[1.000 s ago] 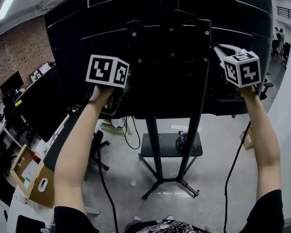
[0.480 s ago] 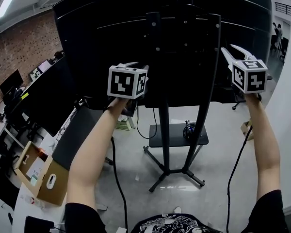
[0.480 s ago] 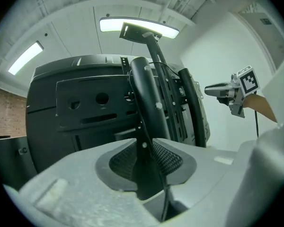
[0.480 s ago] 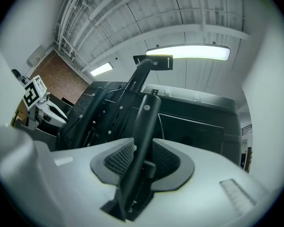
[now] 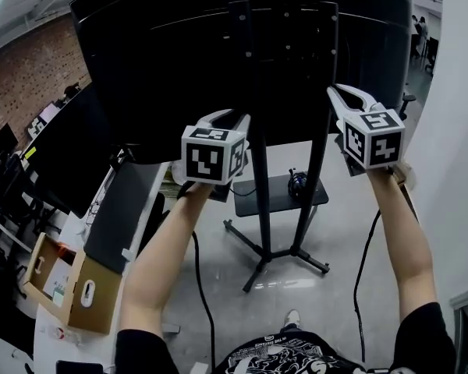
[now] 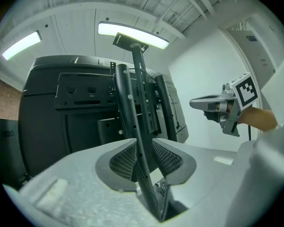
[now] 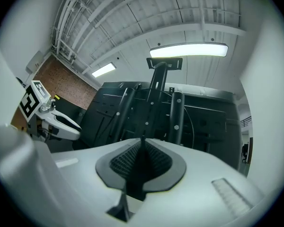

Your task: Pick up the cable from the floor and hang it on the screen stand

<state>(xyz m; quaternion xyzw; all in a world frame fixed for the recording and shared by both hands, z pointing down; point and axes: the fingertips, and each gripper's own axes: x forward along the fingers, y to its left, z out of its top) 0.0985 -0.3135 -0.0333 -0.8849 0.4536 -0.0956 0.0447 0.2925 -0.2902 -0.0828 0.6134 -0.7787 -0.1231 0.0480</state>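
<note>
The tall black screen stand (image 5: 257, 170) carries a big screen, seen here from its back (image 5: 179, 61). A coil of black cable (image 5: 296, 182) lies on the stand's low shelf (image 5: 257, 201), and neither gripper holds it. My left gripper (image 5: 228, 120) is raised just left of the stand's upright. It is open, and the upright (image 6: 135, 126) shows through the gap. My right gripper (image 5: 348, 97) hovers to the right of the stand. Its jaws are closing to a narrow slit (image 7: 141, 148) with nothing between them.
A cardboard box (image 5: 70, 287) and desks with monitors (image 5: 0, 142) stand at the left. A white wall (image 5: 460, 131) rises close on the right. The stand's feet (image 5: 277, 257) spread over the grey floor. Black tether cables (image 5: 203, 287) hang from both grippers.
My left gripper has moved right and down, off the screen's back, and its white fingers now show apart. The right gripper has come down a little and drawn back.
</note>
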